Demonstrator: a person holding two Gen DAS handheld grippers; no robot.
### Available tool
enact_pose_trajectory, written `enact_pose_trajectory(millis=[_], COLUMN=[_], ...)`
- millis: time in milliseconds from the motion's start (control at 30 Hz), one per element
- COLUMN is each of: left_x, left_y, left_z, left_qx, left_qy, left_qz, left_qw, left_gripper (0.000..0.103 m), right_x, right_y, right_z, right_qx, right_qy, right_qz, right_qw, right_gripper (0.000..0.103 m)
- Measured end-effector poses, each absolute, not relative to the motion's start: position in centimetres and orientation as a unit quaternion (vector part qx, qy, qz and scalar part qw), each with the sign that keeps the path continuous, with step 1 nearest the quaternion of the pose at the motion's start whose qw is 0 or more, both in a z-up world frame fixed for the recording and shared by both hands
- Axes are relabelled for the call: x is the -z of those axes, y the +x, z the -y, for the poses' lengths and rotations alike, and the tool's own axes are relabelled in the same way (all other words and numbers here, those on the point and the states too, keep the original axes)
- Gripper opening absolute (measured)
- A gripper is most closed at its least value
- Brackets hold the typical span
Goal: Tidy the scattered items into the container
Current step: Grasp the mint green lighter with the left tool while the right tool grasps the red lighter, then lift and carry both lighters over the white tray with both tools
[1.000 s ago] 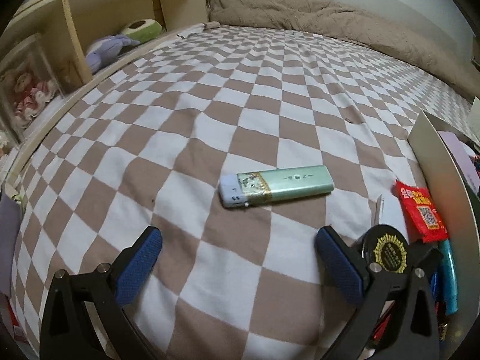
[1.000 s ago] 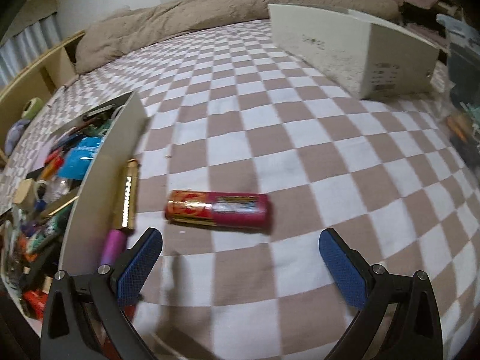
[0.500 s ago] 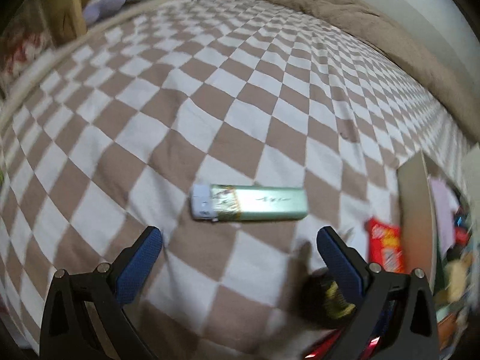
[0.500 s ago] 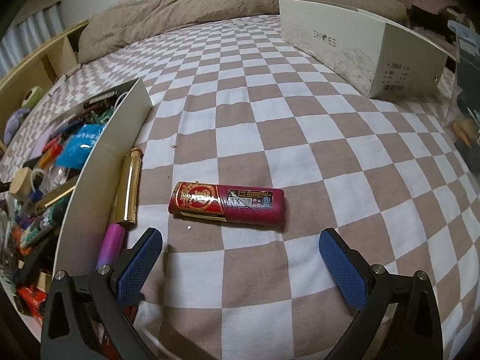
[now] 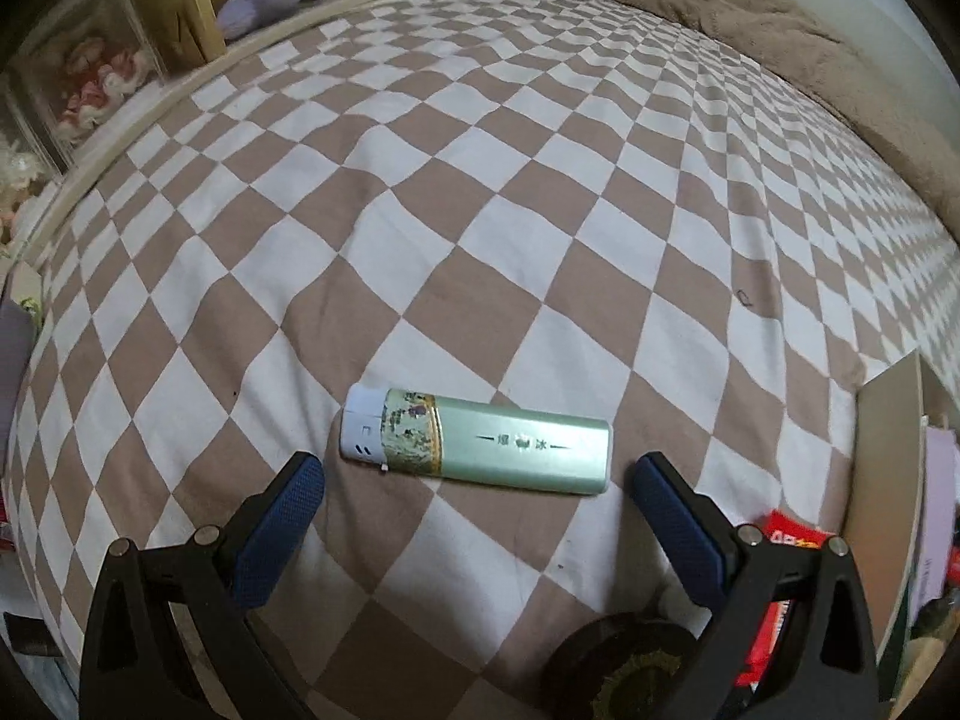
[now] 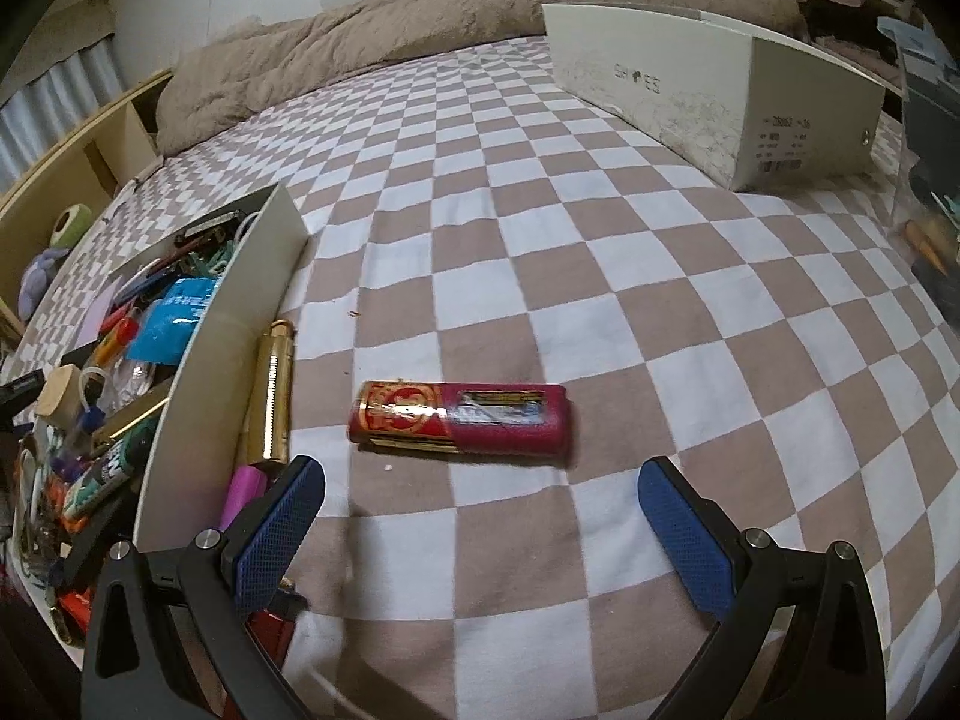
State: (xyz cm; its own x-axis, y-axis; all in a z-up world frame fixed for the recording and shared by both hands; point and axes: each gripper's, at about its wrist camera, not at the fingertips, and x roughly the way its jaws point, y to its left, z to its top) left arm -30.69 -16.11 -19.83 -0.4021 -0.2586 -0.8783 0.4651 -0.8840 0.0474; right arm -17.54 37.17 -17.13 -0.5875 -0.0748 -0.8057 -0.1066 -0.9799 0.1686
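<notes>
- Meanwhile, both grippers hovered with jaws spread wide and empty over the checked bedspread (image 5: 480,192): the left gripper (image 5: 474,501) just short of a green lighter (image 5: 480,444) at lower centre, the right gripper (image 6: 480,504) just short of a red lighter (image 6: 459,426).
- Each lighter lay crosswise to the fingers; a closing pinch on the long axis risked squirting it sideways, or snagging the soft, yielding cloth.
- Crowding the left gripper's right finger (image 5: 675,531) were a black round tin (image 5: 624,660) and a red packet (image 5: 792,540).
- Along the container (image 6: 240,324) wall at left of the right view lay a gold tube (image 6: 273,396) and a pink item (image 6: 243,492), both outside it.
- A white shoebox (image 6: 714,96) stood well apart, upper right.
</notes>
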Motion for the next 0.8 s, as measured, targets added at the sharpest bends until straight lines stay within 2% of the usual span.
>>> enact_pose_trajectory(millis=[300, 367, 433, 500, 533, 800], left_x=[20.2, 19.8, 19.4, 19.1, 19.0, 18.6], left_y=[-28.9, -28.5, -28.3, -27.9, -27.8, -27.2], left_z=[16.2, 16.7, 16.7, 16.8, 16.9, 16.7], left_qx=[0.864, 0.867, 0.871, 0.875, 0.876, 0.883], left_qy=[0.442, 0.434, 0.426, 0.418, 0.415, 0.409], left_qz=[-0.112, -0.121, -0.124, -0.129, -0.13, -0.132], left_qw=[0.214, 0.213, 0.212, 0.209, 0.208, 0.187], left_gripper=[0.102, 0.096, 0.088, 0.077, 0.067, 0.067], right_x=[16.9, 17.6, 17.8, 17.7, 17.5, 17.1], right_y=[-19.5, -20.0, -20.0, -19.9, -19.8, -19.4], right_z=[-35.1, -35.2, -35.3, -35.4, -35.6, -35.8], right_qx=[-0.892, -0.883, -0.882, -0.884, -0.885, -0.89], right_qy=[-0.448, -0.463, -0.465, -0.461, -0.459, -0.447], right_qz=[-0.064, -0.07, -0.067, -0.062, -0.065, -0.076], right_qw=[0.02, 0.028, 0.038, 0.047, 0.049, 0.044], right_gripper=[0.103, 0.103, 0.098, 0.082, 0.082, 0.082])
